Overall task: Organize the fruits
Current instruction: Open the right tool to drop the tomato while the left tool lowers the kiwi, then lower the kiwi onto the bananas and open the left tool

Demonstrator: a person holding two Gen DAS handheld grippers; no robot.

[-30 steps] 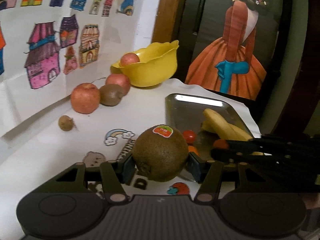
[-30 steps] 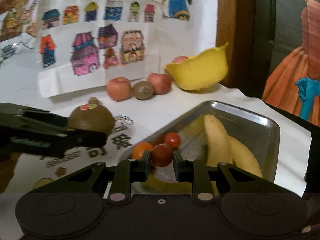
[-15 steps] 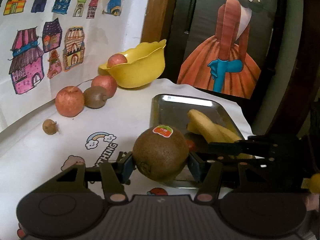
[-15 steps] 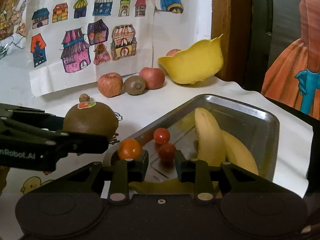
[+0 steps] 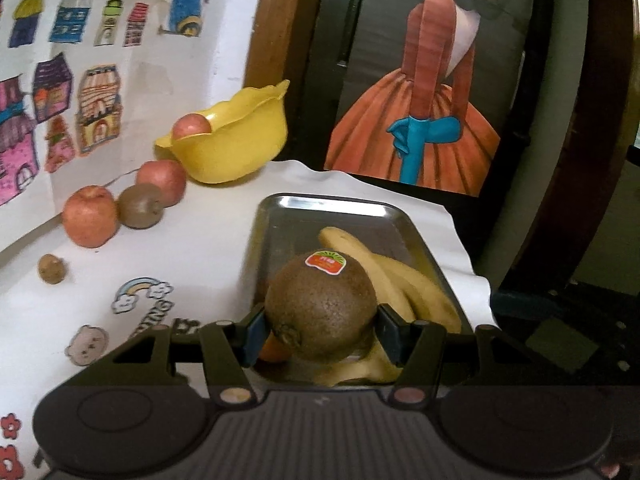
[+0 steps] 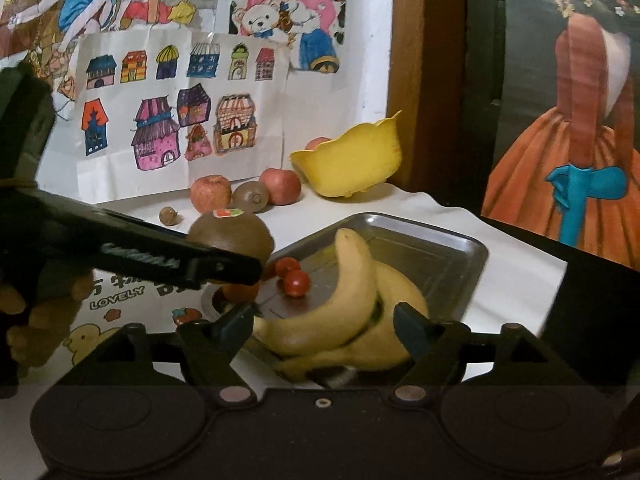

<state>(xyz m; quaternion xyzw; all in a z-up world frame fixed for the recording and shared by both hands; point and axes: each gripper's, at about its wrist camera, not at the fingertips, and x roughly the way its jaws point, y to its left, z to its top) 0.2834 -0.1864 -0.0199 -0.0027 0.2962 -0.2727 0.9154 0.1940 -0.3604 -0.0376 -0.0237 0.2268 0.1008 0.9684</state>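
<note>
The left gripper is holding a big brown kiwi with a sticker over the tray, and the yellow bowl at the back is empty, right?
Not quite: the yellow bowl has an apple in it, as the left wrist view shows. The left gripper does hold the stickered kiwi over the tray.

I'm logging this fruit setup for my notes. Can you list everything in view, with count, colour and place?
Stickered kiwi: one, brown, held in the left tool over the tray's near end.
Tray: one, silver metal, on the white cloth.
Bananas: a bunch, yellow, in the tray.
Cherry tomatoes: two red, one orange, in the tray's left part.
Bowl: one, yellow, at the back, holding one red apple.
Apples: two, red, on the cloth left of the bowl.
Second kiwi: one, brown, between those apples.
Small brown fruit: one, nearer the table's left part.
Drawings: coloured houses, on the wall.
Left tool: black, shut on the kiwi.
Right tool: black, open, at the bananas.
</note>
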